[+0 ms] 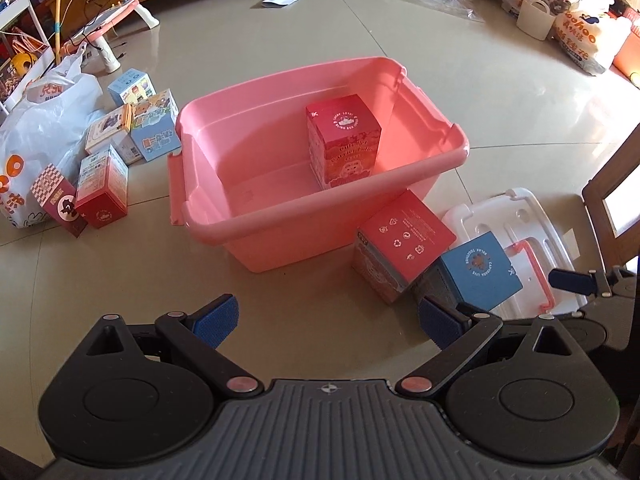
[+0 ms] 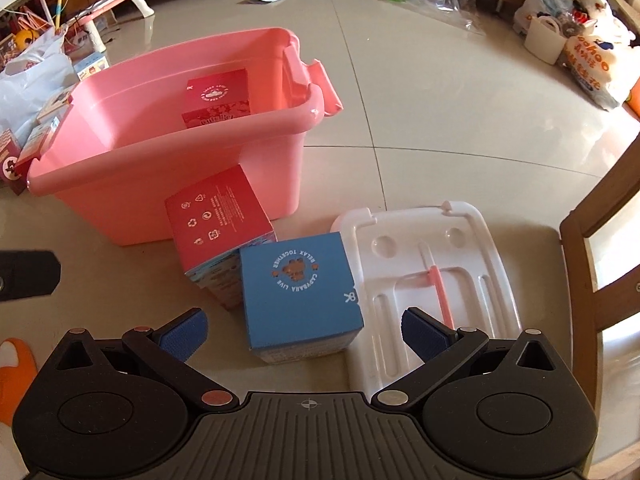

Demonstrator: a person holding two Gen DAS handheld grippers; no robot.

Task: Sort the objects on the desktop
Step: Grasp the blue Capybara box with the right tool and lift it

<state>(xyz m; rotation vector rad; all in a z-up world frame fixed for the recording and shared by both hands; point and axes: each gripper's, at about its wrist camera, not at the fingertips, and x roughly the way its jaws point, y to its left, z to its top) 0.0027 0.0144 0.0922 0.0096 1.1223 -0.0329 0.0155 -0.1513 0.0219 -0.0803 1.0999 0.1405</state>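
A pink bin (image 1: 224, 220) (image 2: 120, 184) stands on the tiled floor with one red box (image 1: 344, 140) (image 2: 218, 96) upright inside. A red-topped box (image 1: 404, 236) (image 2: 218, 212) and a blue-topped box (image 1: 480, 268) (image 2: 298, 288) stand side by side in front of the bin. My left gripper (image 1: 326, 320) is open and empty above the floor, near the bin's front wall. My right gripper (image 2: 304, 334) is open, its fingers on either side of the blue-topped box without touching it. The right gripper's fingertip (image 1: 572, 282) shows at the edge of the left wrist view.
The bin's white lid (image 2: 432, 280) (image 1: 520, 220) lies flat to the right of the boxes. Several more boxes (image 1: 116, 148) and a white plastic bag (image 1: 44, 128) lie left of the bin. A wooden chair leg (image 2: 600, 216) stands at the right. Bags and clutter line the far wall.
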